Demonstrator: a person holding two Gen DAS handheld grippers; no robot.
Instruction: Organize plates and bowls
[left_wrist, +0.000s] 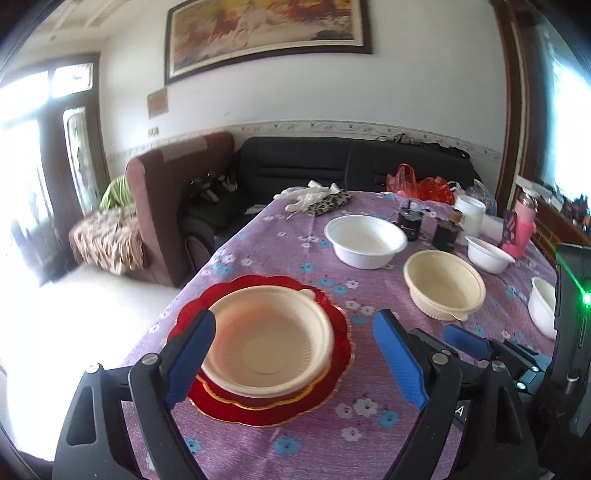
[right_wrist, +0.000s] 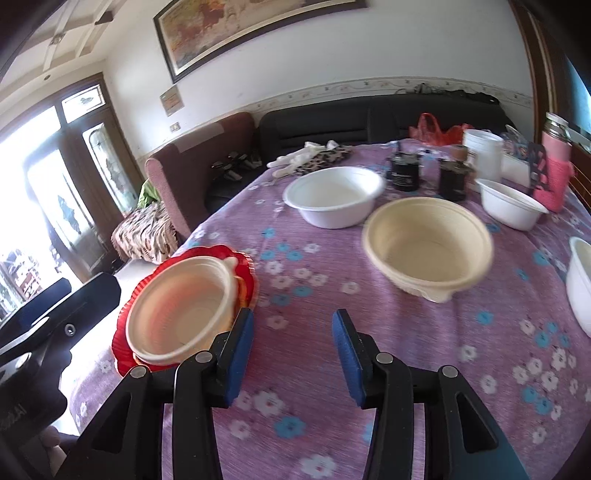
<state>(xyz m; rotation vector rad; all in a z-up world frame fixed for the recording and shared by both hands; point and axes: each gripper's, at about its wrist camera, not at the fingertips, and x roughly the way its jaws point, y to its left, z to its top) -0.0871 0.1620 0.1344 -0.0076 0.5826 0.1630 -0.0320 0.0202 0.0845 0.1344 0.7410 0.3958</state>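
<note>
2 grippers spread, bowls on purple cloth

L gripper (left_wrist: 295, 360) wide apart, empty, blue pads straddling cream bowl (left_wrist: 267, 339) stacked on red plates (left_wrist: 334, 373) near left edge of table (left_wrist: 295, 435). R gripper (right_wrist: 293, 356) also spread, gripping nothing, over bare cloth between that stack and 2nd cream bowl (right_wrist: 428, 245). Large white bowl (right_wrist: 334, 201) farther back, mid-table. Smaller white bowl (right_wrist: 511, 208) toward right edge; another white bowl (right_wrist: 581, 284) at right edge, partly cut off. 2 dark jars (right_wrist: 428, 173) behind bowls.

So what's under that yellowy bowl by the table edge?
The cream bowl sits on a stack of red plates with gold rims. The plates' middles are covered, and how many there are is unclear.
</note>
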